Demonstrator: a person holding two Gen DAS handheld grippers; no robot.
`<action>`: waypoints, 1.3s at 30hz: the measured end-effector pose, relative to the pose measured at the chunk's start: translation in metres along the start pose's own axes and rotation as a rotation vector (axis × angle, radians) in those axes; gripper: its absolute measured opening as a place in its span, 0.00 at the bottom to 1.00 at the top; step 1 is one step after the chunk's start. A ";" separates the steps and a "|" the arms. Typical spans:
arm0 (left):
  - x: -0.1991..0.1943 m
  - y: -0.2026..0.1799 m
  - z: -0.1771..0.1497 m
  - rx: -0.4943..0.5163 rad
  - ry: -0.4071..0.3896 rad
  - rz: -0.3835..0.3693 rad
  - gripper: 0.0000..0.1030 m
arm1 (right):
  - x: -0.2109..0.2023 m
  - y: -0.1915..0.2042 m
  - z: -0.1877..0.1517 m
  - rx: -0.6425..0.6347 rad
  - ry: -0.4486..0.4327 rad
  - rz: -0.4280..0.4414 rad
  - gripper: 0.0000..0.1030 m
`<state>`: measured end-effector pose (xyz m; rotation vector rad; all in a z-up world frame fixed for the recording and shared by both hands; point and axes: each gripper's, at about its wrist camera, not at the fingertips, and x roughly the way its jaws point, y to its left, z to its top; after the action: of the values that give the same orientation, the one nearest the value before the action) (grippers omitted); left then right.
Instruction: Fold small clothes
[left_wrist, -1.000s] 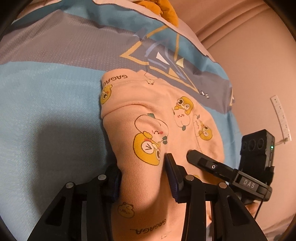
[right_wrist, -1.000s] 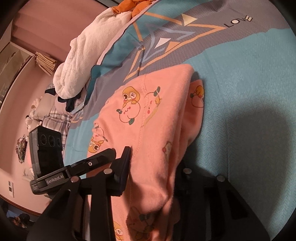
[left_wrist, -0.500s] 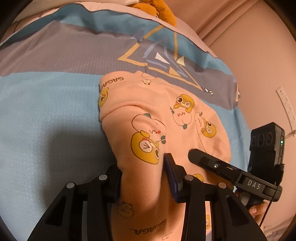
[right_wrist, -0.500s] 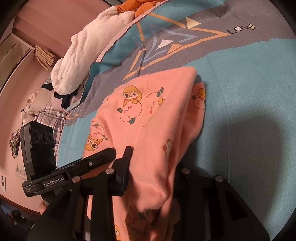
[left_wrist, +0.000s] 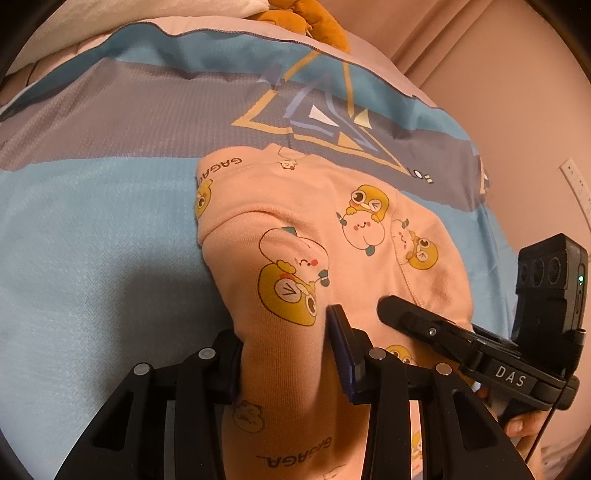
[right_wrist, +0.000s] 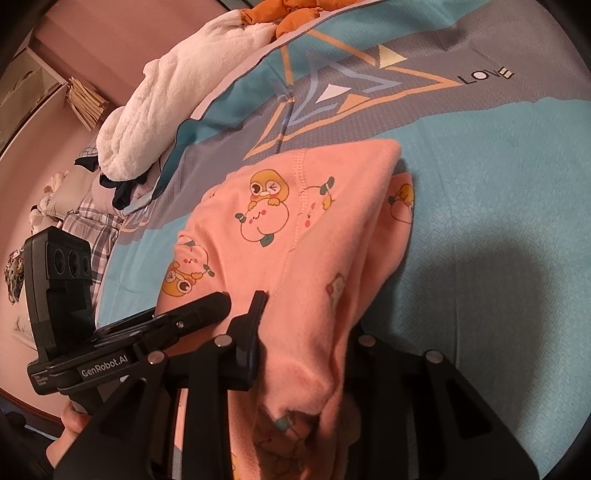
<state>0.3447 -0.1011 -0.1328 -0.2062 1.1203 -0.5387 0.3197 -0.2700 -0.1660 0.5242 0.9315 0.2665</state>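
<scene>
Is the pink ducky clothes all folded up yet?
Not yet. One fold looks done: the pink garment lies doubled on the bedspread. In hand: the left hand-held gripper pinches one bunched end, and the right hand-held gripper is closing on the other end. Left: lay that end over, let go and smooth it.
</scene>
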 end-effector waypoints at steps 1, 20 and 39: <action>0.000 -0.001 0.000 0.001 -0.001 0.004 0.38 | 0.000 0.001 0.000 -0.002 -0.001 -0.003 0.29; 0.000 -0.003 -0.001 0.016 -0.010 0.027 0.38 | -0.001 0.007 -0.006 -0.023 -0.018 -0.035 0.27; 0.000 -0.002 -0.001 0.012 -0.018 0.029 0.38 | -0.001 0.008 -0.005 -0.021 -0.014 -0.041 0.28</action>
<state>0.3430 -0.1031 -0.1327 -0.1842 1.1007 -0.5170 0.3149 -0.2620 -0.1641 0.4867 0.9239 0.2354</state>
